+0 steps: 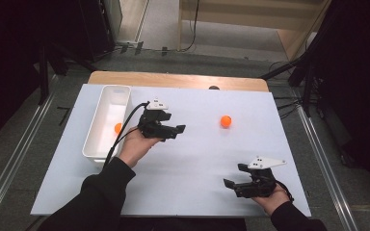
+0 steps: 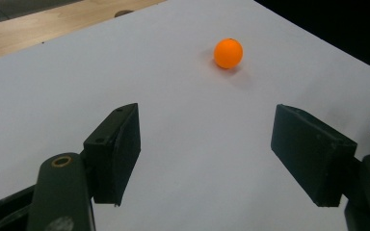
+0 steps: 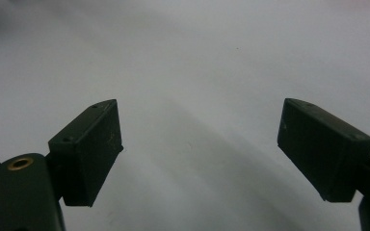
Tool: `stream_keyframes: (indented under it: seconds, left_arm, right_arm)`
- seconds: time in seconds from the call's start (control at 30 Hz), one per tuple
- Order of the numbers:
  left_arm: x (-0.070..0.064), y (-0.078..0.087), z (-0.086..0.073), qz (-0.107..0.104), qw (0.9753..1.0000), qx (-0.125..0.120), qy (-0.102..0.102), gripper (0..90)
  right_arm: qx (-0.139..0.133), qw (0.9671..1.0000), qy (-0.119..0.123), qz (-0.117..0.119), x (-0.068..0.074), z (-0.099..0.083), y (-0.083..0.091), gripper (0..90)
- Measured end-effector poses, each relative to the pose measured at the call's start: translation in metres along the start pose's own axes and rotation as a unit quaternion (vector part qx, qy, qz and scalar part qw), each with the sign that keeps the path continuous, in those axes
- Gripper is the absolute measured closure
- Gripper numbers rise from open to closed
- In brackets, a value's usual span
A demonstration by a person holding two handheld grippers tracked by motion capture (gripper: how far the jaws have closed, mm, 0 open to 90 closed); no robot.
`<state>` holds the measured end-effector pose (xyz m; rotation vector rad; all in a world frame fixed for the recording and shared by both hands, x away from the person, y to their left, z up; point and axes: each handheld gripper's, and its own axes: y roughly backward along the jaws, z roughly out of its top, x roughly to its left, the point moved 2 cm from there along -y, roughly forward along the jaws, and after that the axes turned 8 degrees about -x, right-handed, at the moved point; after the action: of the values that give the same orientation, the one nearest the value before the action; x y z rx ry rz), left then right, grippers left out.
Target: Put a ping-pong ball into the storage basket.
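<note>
Small orange ball (image 1: pixel 226 121) is faced by the left gripper (image 1: pixel 179 129), jaws spread and empty.
Right gripper (image 1: pixel 229 183) is held released, well apart over the white bench (image 1: pixel 197 163).

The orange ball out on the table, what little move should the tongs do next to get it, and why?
Probably ease the left tongs forward toward the orange ball. Their jaws stand wide open and empty, aimed at it, yet it lies well ahead on the white table. Another ball already sits in the white bin.
</note>
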<state>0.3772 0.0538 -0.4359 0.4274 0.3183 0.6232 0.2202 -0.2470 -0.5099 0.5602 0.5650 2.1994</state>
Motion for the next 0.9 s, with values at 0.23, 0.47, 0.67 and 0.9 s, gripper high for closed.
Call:
stream_keyframes:
  seconds: [0.23, 0.47, 0.67, 0.9]
  left_arm:
    - [-0.002, -0.008, 0.001, -0.004, 1.0000, -0.002, 0.001, 26.7]
    - [-0.003, -0.017, 0.006, -0.015, 0.9999, -0.001, 0.007, 26.7]
    - [-0.007, -0.027, 0.009, -0.020, 0.9998, 0.003, 0.007, 26.7]
    - [-0.010, -0.040, 0.014, -0.020, 0.9998, 0.009, 0.000, 26.7]
  right_arm:
    - [-0.001, 1.0000, -0.006, -0.003, -0.001, 0.000, 0.001, 14.3]
    - [-0.002, 1.0000, -0.005, -0.005, -0.001, 0.000, 0.000, 14.3]
    - [-0.003, 1.0000, -0.004, -0.004, -0.001, 0.000, 0.000, 14.3]
    - [-0.003, 1.0000, -0.006, -0.002, -0.003, 0.000, 0.000, 14.3]
